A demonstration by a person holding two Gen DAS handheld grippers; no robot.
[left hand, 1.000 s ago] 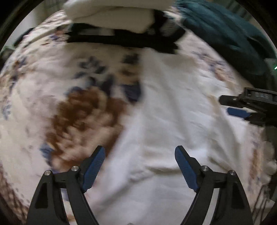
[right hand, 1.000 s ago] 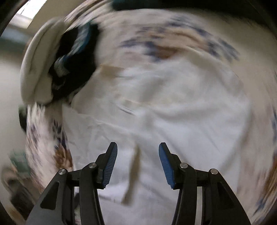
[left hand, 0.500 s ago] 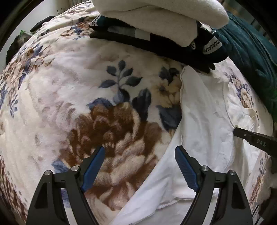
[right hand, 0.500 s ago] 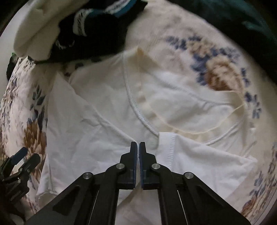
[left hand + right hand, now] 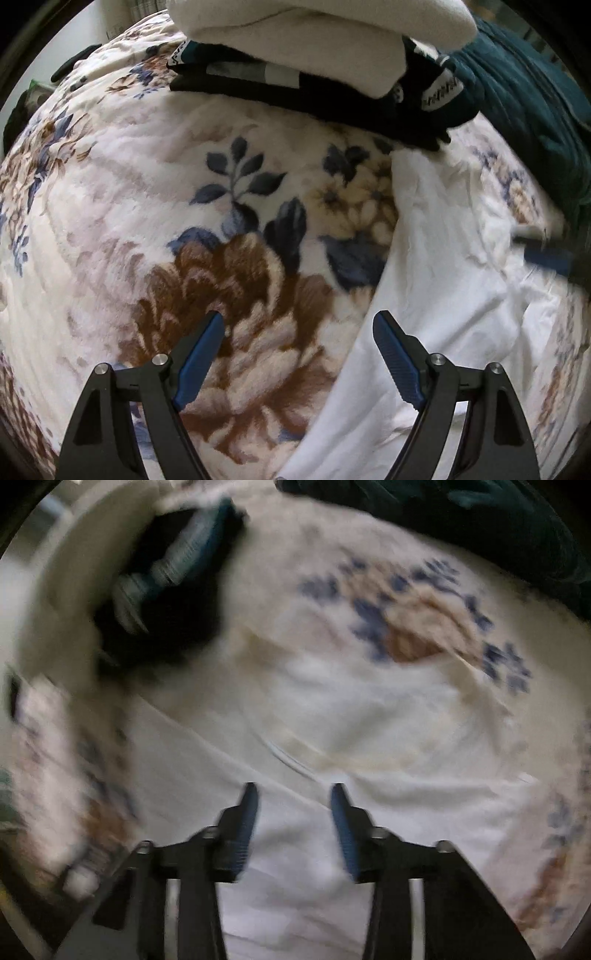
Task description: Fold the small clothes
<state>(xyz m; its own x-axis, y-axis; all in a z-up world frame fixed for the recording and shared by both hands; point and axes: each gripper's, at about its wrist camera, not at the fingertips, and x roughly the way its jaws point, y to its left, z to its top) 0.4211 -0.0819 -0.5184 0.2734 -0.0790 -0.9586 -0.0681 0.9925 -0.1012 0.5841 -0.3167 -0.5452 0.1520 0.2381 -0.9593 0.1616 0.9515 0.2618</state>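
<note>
Now both grippers hang, jaws parted, over a white garment on a flowered blanket.

Seen from the left wrist, the left gripper (image 5: pixel 297 326) stands wide open with nothing between its blue pads, above the blanket's (image 5: pixel 122 206) big brown bloom; the white garment (image 5: pixel 436 280) lies just to its right, one edge running under the right-hand finger. Beyond it sits a folded pile: a cream piece (image 5: pixel 306 40) on top of a black one (image 5: pixel 332 99), with a dark teal quilt (image 5: pixel 524 122) to the right. The right gripper (image 5: pixel 293 794) (its view is badly blurred) has just been opening its jaws; they stand apart over the white garment (image 5: pixel 332 716), holding nothing that I can make out.
</note>
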